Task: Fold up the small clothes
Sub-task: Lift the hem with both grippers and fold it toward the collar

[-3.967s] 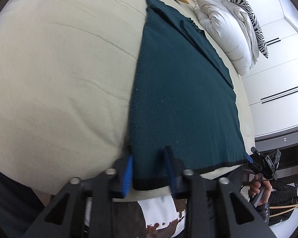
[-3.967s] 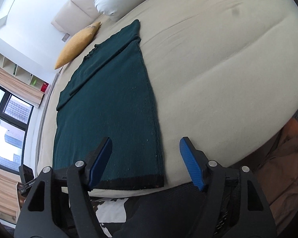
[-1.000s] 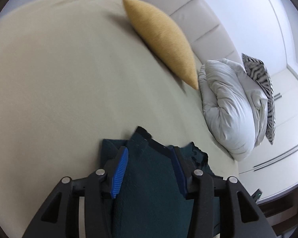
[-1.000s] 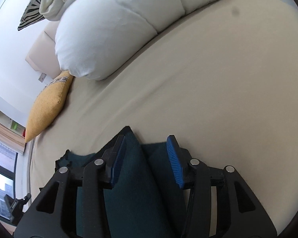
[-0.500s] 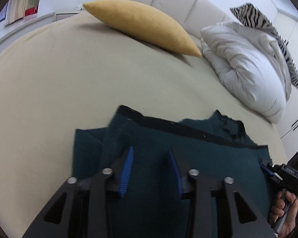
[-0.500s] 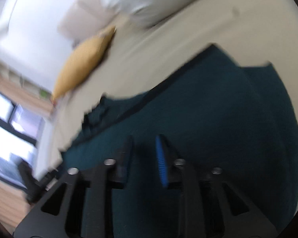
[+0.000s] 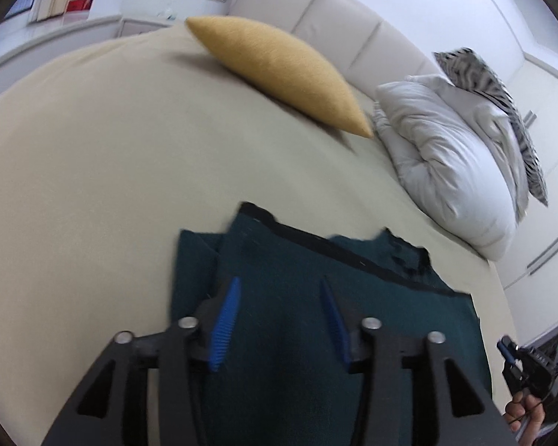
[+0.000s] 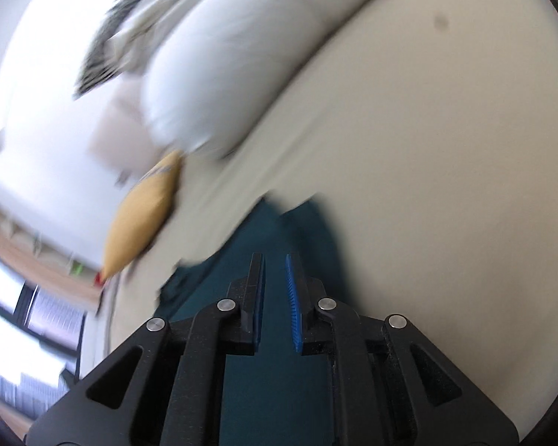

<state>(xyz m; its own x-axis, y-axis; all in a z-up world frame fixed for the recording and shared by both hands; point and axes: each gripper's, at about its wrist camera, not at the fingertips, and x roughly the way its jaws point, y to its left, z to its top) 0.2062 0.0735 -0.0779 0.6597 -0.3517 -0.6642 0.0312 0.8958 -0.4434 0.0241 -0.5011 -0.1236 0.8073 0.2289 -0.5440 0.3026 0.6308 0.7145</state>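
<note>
Since the dark green sweater (image 7: 316, 319) is lying doubled over on the beige bed (image 7: 93, 171), with its black hem band now sitting up near the neckline, I'd guess this fold is basically laid down and I'm just letting go. My left gripper (image 7: 279, 319) hangs over the near-left part of it, jaws spreading, nothing pinched between the blue pads. My right gripper (image 8: 275, 297) is over the other side, jaws only a narrow gap apart but opening too, and I see no cloth caught in there. Yellow cushion (image 7: 282, 70) and white duvet (image 7: 450, 171) sit well clear.
</note>
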